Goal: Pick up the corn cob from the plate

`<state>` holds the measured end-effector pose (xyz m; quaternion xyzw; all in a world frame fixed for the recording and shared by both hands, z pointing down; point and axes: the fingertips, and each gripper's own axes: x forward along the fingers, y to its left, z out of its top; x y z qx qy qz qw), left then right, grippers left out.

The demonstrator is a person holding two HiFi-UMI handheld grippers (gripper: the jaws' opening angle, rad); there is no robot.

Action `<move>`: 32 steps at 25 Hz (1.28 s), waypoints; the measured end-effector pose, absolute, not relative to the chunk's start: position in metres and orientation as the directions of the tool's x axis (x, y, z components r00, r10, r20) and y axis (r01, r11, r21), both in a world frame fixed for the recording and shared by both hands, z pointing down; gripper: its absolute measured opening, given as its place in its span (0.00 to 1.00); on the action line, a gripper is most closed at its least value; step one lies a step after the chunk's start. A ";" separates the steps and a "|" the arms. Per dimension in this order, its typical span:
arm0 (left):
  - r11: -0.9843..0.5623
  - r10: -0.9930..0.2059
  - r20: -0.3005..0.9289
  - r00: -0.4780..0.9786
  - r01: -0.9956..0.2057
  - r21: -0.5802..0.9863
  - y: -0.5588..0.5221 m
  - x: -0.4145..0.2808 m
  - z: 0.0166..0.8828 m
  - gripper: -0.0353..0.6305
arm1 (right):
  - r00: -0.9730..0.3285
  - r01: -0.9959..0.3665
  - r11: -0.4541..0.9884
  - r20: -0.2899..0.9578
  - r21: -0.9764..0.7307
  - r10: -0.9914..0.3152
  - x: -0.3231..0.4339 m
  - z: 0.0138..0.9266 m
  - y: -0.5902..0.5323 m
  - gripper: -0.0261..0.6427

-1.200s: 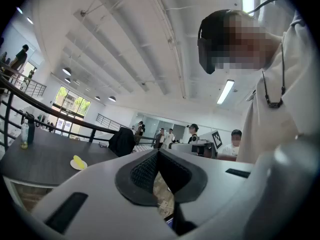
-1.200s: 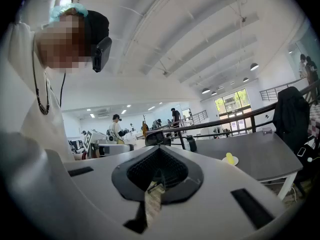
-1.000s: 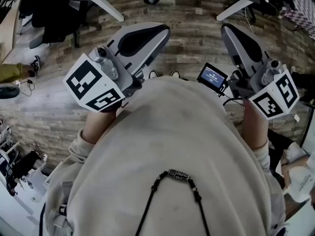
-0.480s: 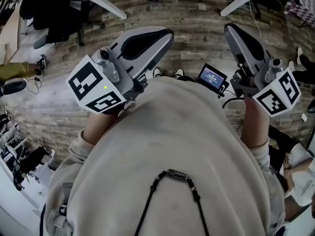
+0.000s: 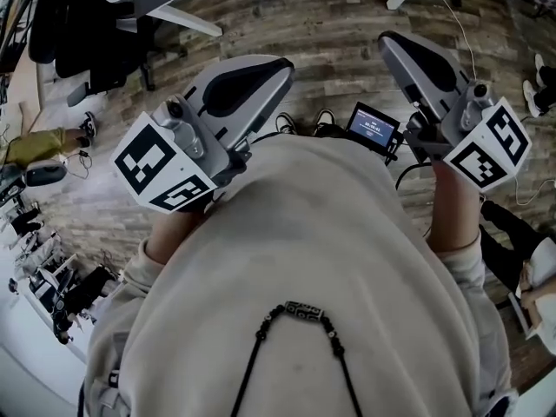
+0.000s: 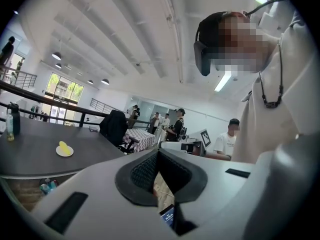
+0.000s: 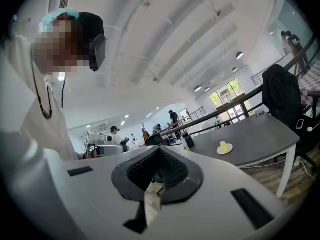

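A yellow corn cob (image 6: 63, 148) lies on a small white plate (image 6: 65, 153) on a dark grey table (image 6: 35, 149), far off at the left of the left gripper view. In the right gripper view the corn cob (image 7: 224, 145) and plate (image 7: 225, 150) sit at the right on the same table (image 7: 255, 136). Both grippers are held up in front of my chest, well away from the table. My left gripper (image 5: 280, 66) (image 6: 158, 152) is shut and empty. My right gripper (image 5: 389, 43) (image 7: 160, 149) is shut too, holding nothing.
A black chair draped with a jacket (image 6: 114, 127) stands by the table. Several people (image 6: 176, 124) stand or sit further back. A dark bottle (image 6: 14, 120) stands on the table. A small screen (image 5: 373, 130) hangs at my waist. White table legs (image 5: 187, 17) rise from the wood floor.
Both grippers have sunk a little in front of me, and the floor under them has slid as I turned. Their jaws stay shut.
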<state>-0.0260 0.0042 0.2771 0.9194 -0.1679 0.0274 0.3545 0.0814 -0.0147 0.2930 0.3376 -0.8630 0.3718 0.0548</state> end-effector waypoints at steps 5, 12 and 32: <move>-0.686 -0.273 0.161 0.948 -0.309 0.659 -0.002 -0.023 0.276 0.06 | -0.750 -0.639 0.479 0.351 -0.602 -0.560 0.091 0.288 -0.018 0.06; -0.698 -0.247 0.093 0.965 -0.244 0.673 -0.015 -0.026 0.270 0.06 | -0.731 -0.665 0.491 0.356 -0.563 -0.582 0.084 0.277 -0.016 0.06; -0.759 -0.078 -0.049 0.996 -0.027 0.651 -0.037 0.001 0.281 0.06 | -0.545 -0.803 0.333 0.385 -0.494 -0.744 0.106 0.274 -0.011 0.06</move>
